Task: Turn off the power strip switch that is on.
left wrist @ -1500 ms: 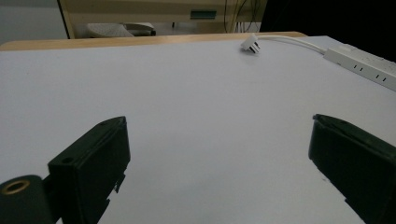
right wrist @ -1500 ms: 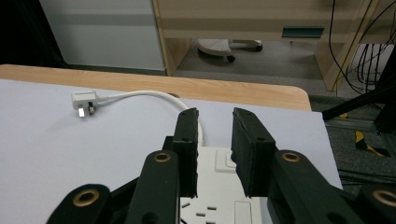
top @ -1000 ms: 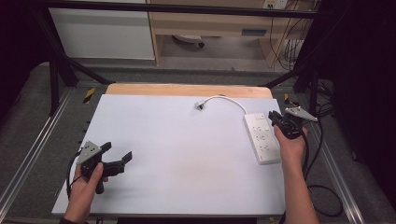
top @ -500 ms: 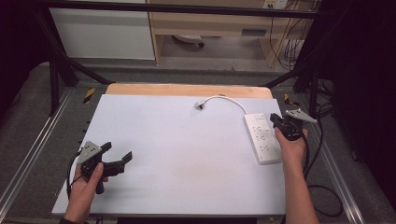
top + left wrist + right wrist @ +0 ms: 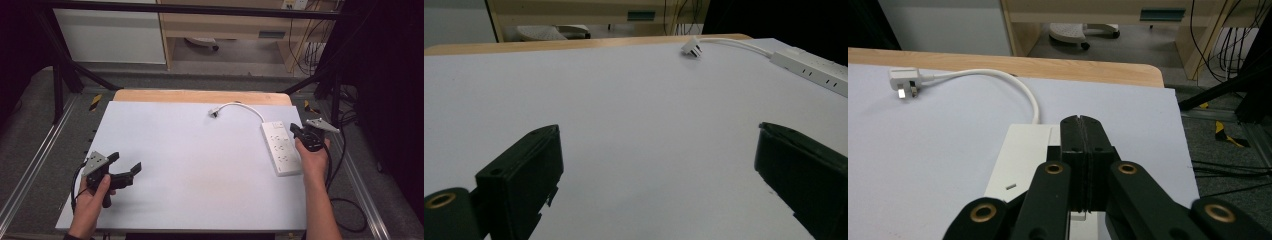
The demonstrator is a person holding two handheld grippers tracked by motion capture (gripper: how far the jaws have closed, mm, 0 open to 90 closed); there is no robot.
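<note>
The right gripper [image 5: 1081,125] is hovering over the far end of the white power strip [image 5: 280,147], which is lying flat near the table's [image 5: 200,150] right edge; its jaws have just been closing and are now pressing flat together with nothing between them. The strip's cord is curving away to the plug [image 5: 903,79]. The left gripper [image 5: 125,167] is holding its jaws wide apart over bare tabletop, gripping nothing.

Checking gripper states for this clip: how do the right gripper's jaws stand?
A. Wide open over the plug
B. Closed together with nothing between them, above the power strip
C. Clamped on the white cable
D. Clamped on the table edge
B: in the right gripper view the right gripper has its jaws pressed flat together, empty, over the power strip.
</note>
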